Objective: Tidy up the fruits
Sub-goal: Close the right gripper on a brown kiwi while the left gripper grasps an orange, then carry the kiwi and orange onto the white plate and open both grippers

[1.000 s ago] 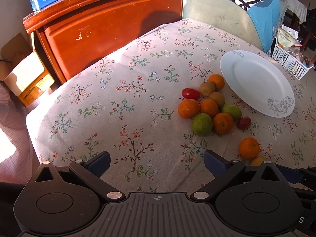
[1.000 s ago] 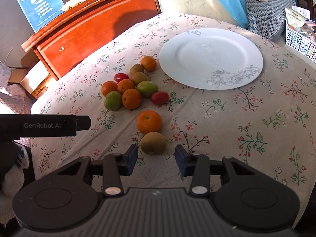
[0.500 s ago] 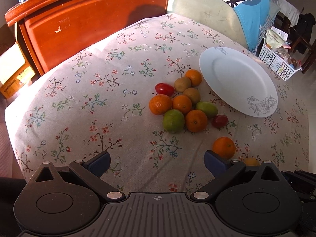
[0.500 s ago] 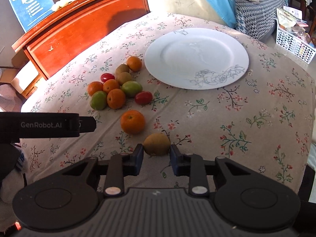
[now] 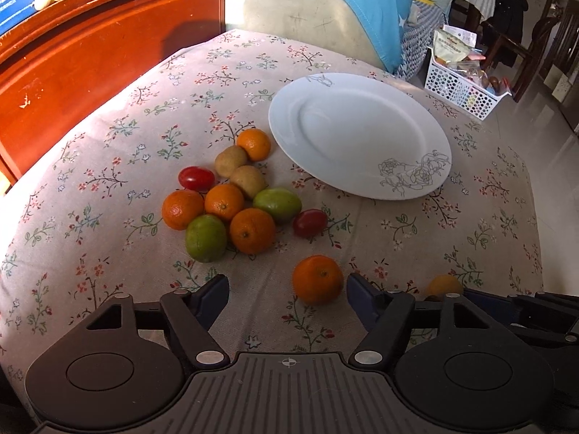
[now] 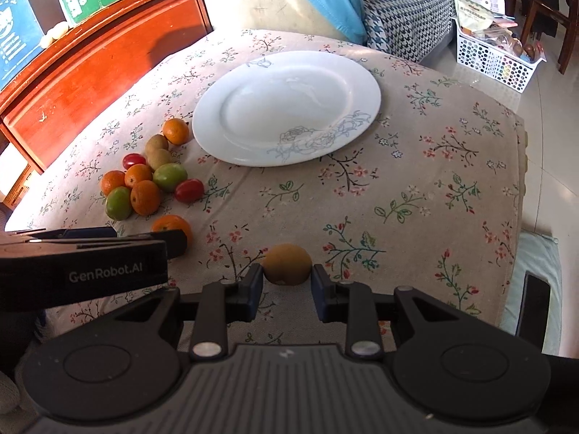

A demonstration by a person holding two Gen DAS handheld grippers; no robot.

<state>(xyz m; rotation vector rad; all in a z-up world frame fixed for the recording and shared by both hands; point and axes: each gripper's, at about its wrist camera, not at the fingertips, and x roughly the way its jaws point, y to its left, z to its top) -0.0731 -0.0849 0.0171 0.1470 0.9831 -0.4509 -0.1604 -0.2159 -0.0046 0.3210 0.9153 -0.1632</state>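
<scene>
Progress: nothing sorted yet. The round white ceramic plate with a grey rose outline (image 6: 286,108) is bare in both views

Right gripper (image 6: 286,277): jaws drawn in narrow against the two sides of a small brown oval kiwi-like fruit (image 6: 286,264); the pads look to be touching it. Fruit is near the close edge of the floral-cloth counter (image 6: 416,188), well short of the plate. Cannot tell whether it is lifted clear of the cloth

Left gripper (image 5: 287,298): jaws spread wide, holding nothing. A loose orange mandarin (image 5: 317,279) lies on the cloth between the fingertips, nearer the right-hand one, not touched

Remaining on the cloth, left of the plate, a cluster (image 5: 235,199):
- four more mandarins
- two green round fruits
- two red cherry tomatoes
- two brown oval fruits

One mandarin (image 5: 254,144) sits just beside the plate rim

Judgement: first transfer in hand; about a dozen pieces left. Likely next: carry the brown fruit to the plate
</scene>
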